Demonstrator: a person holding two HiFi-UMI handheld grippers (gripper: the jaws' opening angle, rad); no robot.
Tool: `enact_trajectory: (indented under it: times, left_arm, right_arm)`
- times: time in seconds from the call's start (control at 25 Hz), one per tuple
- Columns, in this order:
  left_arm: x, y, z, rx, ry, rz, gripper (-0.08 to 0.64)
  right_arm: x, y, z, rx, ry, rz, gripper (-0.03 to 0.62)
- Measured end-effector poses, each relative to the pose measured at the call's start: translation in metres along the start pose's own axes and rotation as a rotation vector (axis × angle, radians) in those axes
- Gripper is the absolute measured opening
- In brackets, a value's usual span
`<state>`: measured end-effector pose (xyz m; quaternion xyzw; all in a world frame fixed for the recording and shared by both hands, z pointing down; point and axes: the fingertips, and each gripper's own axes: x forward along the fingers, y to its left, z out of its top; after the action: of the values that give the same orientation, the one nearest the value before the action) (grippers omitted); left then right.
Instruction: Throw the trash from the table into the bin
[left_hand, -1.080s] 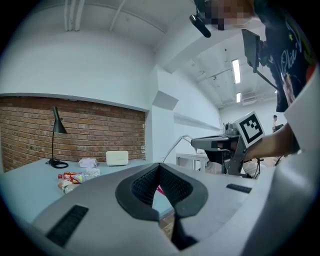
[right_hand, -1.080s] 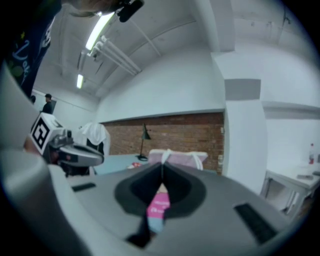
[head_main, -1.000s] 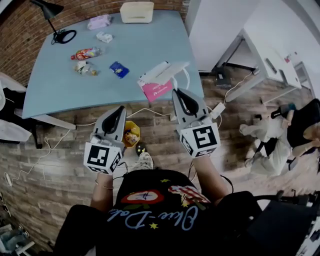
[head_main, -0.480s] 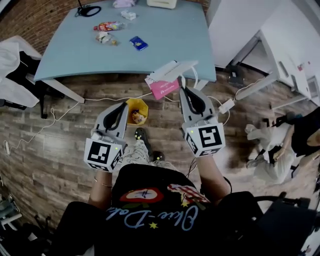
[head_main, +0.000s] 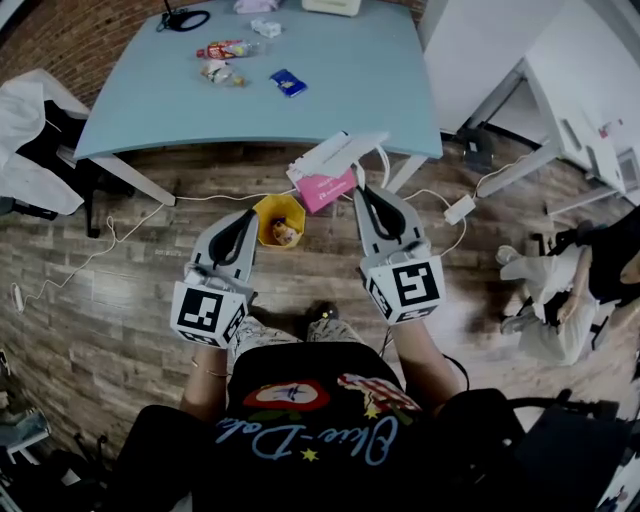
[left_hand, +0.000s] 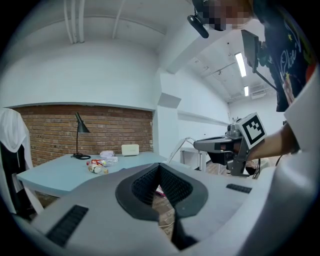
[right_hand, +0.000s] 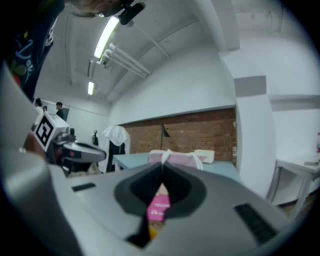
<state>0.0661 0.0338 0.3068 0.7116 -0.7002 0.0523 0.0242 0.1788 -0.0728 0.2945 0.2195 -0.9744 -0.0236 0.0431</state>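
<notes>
Head view: right gripper (head_main: 361, 190) closed tight on a pink-and-white packet (head_main: 325, 187), carried just off the near edge of the table (head_main: 350, 70), beside the yellow bin (head_main: 266, 209) on the wood floor. Some litter lies in the bin. Left gripper (head_main: 243, 217) near the bin's other side. Loose wrappers (head_main: 224, 50) lie at the table's far end. Left gripper view: jaws together at the tips, nothing between them; wrappers (left_hand: 100, 164) and a lamp (left_hand: 80, 131) on the table (left_hand: 50, 175). Right gripper view: jaws of the right gripper (right_hand: 162, 166) pinched on the packet (right_hand: 158, 207), pink below, white above the tips.
</notes>
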Motion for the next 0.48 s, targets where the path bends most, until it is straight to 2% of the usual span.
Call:
enact_trajectory:
  times: [0.2, 0.48]
  left_arm:
    - [-0.006, 0.023, -0.007, -0.010, 0.004, -0.003, 0.008]
    - [-0.004, 0.054, -0.019, -0.020, 0.021, -0.062, 0.008]
  right_arm:
    - [0.015, 0.020, -0.016, 0.019, 0.035, -0.002, 0.011]
    - [0.043, 0.041, -0.045, 0.054, 0.092, -0.022, 0.012]
